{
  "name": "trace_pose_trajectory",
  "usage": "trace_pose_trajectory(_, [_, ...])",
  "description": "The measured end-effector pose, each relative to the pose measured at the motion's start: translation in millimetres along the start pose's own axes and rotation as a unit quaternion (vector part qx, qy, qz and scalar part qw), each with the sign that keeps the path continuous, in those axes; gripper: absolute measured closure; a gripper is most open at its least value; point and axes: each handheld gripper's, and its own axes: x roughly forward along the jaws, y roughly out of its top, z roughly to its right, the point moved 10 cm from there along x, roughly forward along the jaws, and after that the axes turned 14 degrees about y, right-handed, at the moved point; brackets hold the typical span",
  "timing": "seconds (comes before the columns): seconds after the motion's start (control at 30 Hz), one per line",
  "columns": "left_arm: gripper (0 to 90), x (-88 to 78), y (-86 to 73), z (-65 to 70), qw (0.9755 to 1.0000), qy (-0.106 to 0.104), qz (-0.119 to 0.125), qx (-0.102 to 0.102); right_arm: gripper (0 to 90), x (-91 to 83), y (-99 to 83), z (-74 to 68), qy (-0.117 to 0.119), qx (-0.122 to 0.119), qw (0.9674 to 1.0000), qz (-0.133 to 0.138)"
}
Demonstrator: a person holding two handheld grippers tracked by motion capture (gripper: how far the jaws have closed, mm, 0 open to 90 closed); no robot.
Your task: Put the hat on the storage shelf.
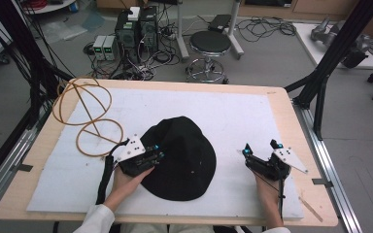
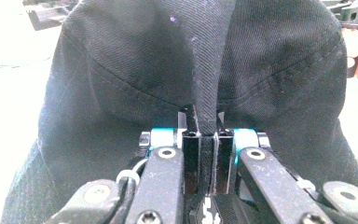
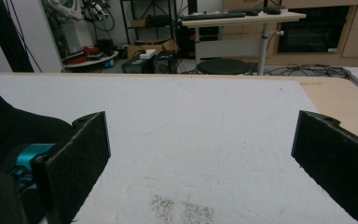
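a person seated at a padded worktable pinches the brim of a black bucket hat (image 1: 180, 158) with the left gripper (image 1: 156, 154), its jaws clenched on a raised fold of the fabric, as the left gripper view makes plain (image 2: 207, 126). the hat lies near the middle of the white mat (image 1: 233, 116), crown up and brim spread flat, just in front of the person. the right gripper (image 1: 261, 149) rests on the mat well to the right of the hat, jaws spread wide and holding nothing; in the right gripper view its pads (image 3: 77, 154) frame bare mat, with the hat's dark edge at the far left. the work appears to be at an early stage: one side of the hat is secured, while the far side is not yet gripped and the hat is neither lifted nor folded. a looped wire stand (image 1: 85, 114) sits at the mat's far left corner, well apart from the hat, with nothing hung on it. no container is on the table.
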Motion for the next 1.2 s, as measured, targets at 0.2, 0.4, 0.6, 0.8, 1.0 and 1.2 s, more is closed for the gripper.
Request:
trace_pose_trajectory(0.2, [86.1, -3.5, 4.6, -1.3, 0.9999, 0.01, 0.011, 0.0, 3.4, -0.1, 0.8, 1.1, 0.0, -0.003, 1.0, 0.002])
trace_pose_trajectory(0.4, [86.1, -9.9, 16.9, -4.1, 0.9991, 0.017, 0.037, 0.006, 3.4, -1.1, 1.4, 2.5, -0.002, 0.001, 1.0, 0.004])
trace_pose_trajectory(0.6, [86.1, -19.0, 40.5, -8.9, 0.9963, 0.024, 0.083, -0.002, 3.4, -0.2, 1.4, 2.7, -0.002, 0.002, 1.0, 0.005])
trace_pose_trajectory(0.8, [86.0, -34.9, 79.4, -13.8, 0.9886, 0.03, 0.147, 0.003, 3.4, -0.7, 1.8, 2.5, -0.001, 0.002, 1.0, 0.006])
trace_pose_trajectory(1.0, [86.0, -50.2, 107.6, -17.2, 0.9783, 0.06, 0.196, 0.032, 3.4, -1.1, 2.0, 2.2, -0.003, 0.002, 1.0, 0.007])
trace_pose_trajectory(1.2, [86.0, -62.0, 127.6, -21.0, 0.9676, 0.091, 0.231, 0.048, 3.4, -1.1, 2.3, 2.0, -0.003, 0.005, 1.0, 0.008])
